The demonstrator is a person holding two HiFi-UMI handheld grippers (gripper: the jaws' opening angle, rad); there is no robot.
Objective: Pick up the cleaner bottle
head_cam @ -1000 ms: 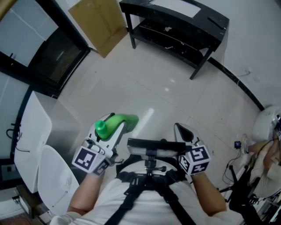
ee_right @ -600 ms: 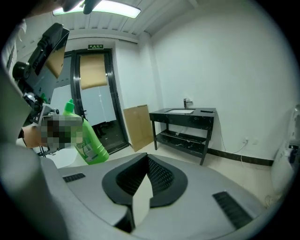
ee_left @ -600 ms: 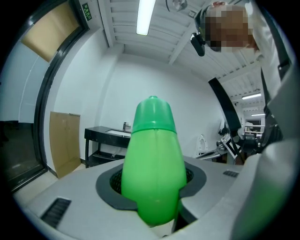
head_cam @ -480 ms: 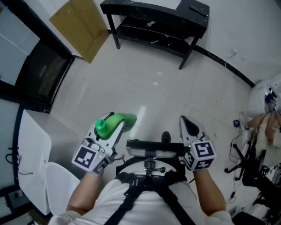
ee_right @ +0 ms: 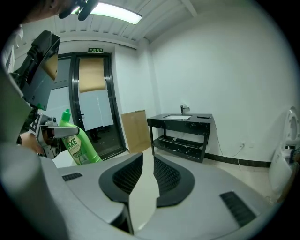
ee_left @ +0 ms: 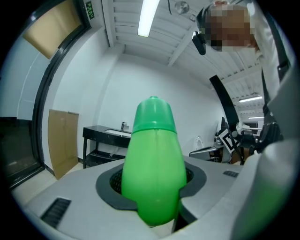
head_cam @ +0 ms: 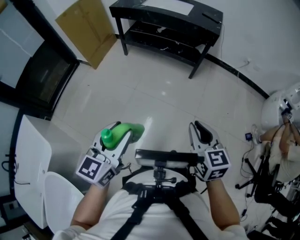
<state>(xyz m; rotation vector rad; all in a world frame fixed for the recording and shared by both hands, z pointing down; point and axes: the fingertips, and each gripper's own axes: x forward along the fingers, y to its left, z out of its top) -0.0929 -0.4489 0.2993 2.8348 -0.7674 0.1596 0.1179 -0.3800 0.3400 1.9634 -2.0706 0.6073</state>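
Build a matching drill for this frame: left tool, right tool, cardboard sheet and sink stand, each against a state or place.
Things:
1. left tool
2. right tool
3. cardboard sheet
4. black sink stand

States or places:
A. jaws apart, nothing between them
B. stands against the white wall
C. shut on the green cleaner bottle
D. leans beside the glass door

Pairs: 1-C, 2-A, 3-D, 4-B.

Note: the right tool's jaws have just been opening.
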